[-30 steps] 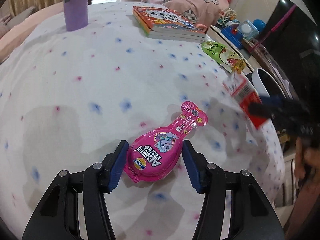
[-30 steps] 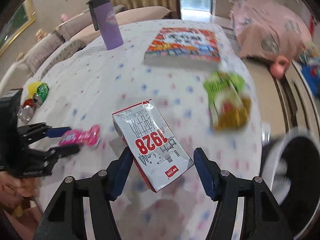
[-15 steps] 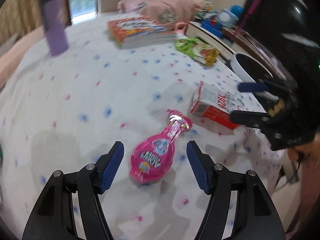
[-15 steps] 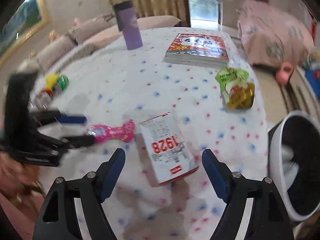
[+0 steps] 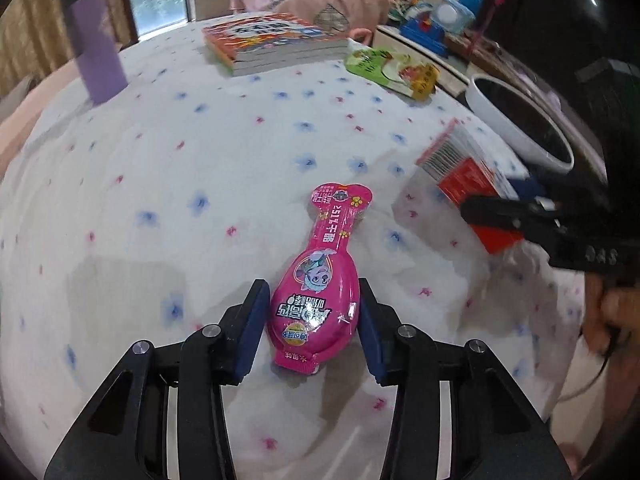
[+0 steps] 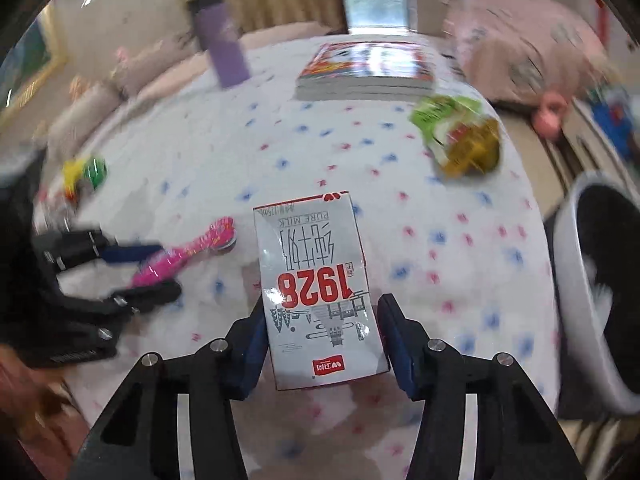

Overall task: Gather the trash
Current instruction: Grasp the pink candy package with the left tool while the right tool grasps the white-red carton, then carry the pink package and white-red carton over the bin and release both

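Observation:
A pink snack packet (image 5: 318,288) lies on the dotted white tablecloth (image 5: 200,160). My left gripper (image 5: 312,320) straddles its fat end, blue pads (image 5: 252,320) close on both sides. A white and red 1928 milk carton (image 6: 316,288) lies flat on the cloth, and my right gripper (image 6: 324,336) straddles its near end, pads (image 6: 394,340) against or almost against its sides. The carton (image 5: 472,168) and right gripper also show in the left wrist view. The pink packet (image 6: 184,254) shows in the right wrist view between the left gripper's fingers.
A white bin (image 5: 520,120) with a dark inside stands by the table's right edge (image 6: 592,300). A green and yellow snack bag (image 5: 392,70), a stack of books (image 5: 272,42), a purple tumbler (image 5: 96,52) and small cans (image 6: 86,172) are on the table.
Both grippers have moved forward and narrowed around their objects: the left around the pink packet, the right around the milk carton.

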A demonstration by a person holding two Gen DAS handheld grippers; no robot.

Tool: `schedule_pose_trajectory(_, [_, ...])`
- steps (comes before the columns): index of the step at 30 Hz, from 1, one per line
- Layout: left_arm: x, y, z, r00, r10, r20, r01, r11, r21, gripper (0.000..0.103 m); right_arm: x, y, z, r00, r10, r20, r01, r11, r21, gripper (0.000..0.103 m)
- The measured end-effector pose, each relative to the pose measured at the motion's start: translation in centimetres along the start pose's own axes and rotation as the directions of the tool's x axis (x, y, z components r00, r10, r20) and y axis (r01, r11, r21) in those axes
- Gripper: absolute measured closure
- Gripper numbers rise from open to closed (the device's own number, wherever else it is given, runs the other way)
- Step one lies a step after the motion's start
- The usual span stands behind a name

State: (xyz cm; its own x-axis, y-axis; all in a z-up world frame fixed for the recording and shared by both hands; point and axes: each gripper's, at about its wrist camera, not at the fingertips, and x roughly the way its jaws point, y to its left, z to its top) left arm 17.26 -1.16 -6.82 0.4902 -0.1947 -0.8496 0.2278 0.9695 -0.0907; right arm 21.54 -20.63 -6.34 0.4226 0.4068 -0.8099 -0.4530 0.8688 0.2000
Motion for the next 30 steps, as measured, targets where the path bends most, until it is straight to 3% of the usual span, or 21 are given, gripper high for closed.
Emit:
schedule_pose_trajectory(7, [-1.2,-1.0,-0.6,0.996,-0.080,0.046,0.084,0.992,-0.095,0.062,-2.1,-0.1,-2.6,0.992,0.063,0.107,-0.079,0.985,0.155,0.050])
schedule_pose_trajectory(16, [-1.9,-3.0,-0.1,0.992,-0.095,0.077,0.102,0.991,-0.091,0.062,-4.1,-1.5,-4.4,0.982,0.058,0.179,-0.104,0.959,0.262,0.050])
schedule_pose_trajectory(30, [-2.1,-5.8,0.9,0.990,-0.113,0.090,0.117,0.992,-0.048,0.062,-5.5,-3.2,-6.1,0.973,0.035,0.228,-0.109,0.940,0.322,0.050])
